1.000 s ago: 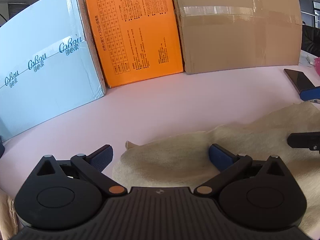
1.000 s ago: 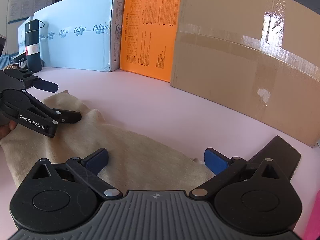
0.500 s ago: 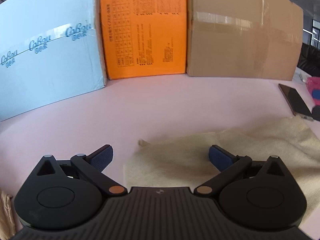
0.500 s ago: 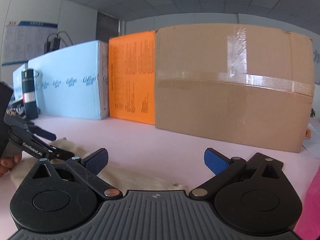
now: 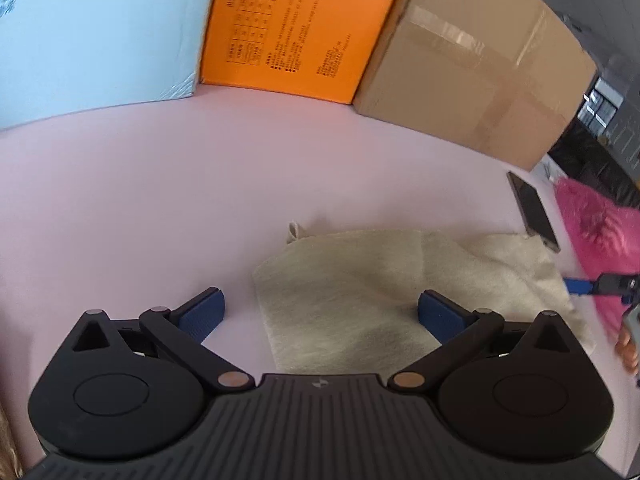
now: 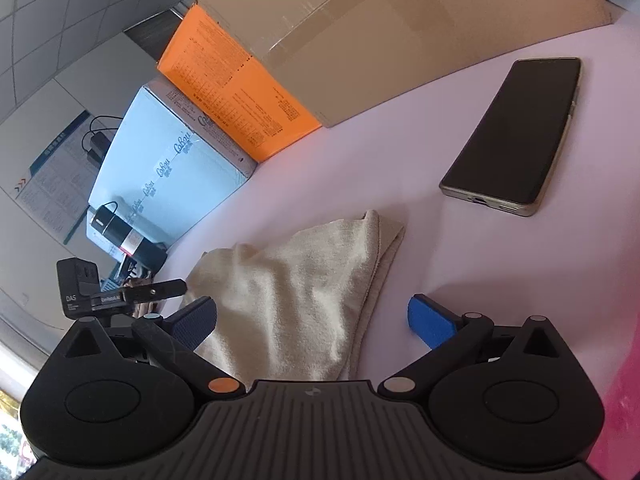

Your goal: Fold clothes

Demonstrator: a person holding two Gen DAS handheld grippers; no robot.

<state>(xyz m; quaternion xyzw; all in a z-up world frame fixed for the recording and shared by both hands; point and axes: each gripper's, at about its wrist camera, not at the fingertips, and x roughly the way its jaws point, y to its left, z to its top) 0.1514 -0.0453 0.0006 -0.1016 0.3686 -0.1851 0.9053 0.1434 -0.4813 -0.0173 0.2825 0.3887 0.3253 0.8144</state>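
A folded beige cloth [image 5: 360, 280] lies flat on the pink table [image 5: 200, 168]; it also shows in the right wrist view [image 6: 296, 292], with a folded edge on its right side. My left gripper [image 5: 320, 312] is open and empty, above the cloth's near left part. My right gripper [image 6: 312, 320] is open and empty over the cloth's near right edge. The right gripper also shows at the right edge of the left wrist view [image 5: 600, 286]. The left gripper shows at the left of the right wrist view [image 6: 152, 290].
A blue box [image 5: 92, 40], an orange box [image 5: 296, 28] and a cardboard box [image 5: 472, 68] stand in a row at the back. A phone [image 6: 516, 136] lies right of the cloth. A pink fluffy thing [image 5: 600, 228] is at the far right. A dark bottle [image 6: 128, 240] is at the left.
Both grippers have tilted and risen, looking down on the table. The cloth now lies as a smaller folded shape; the right gripper has swung to its right side.
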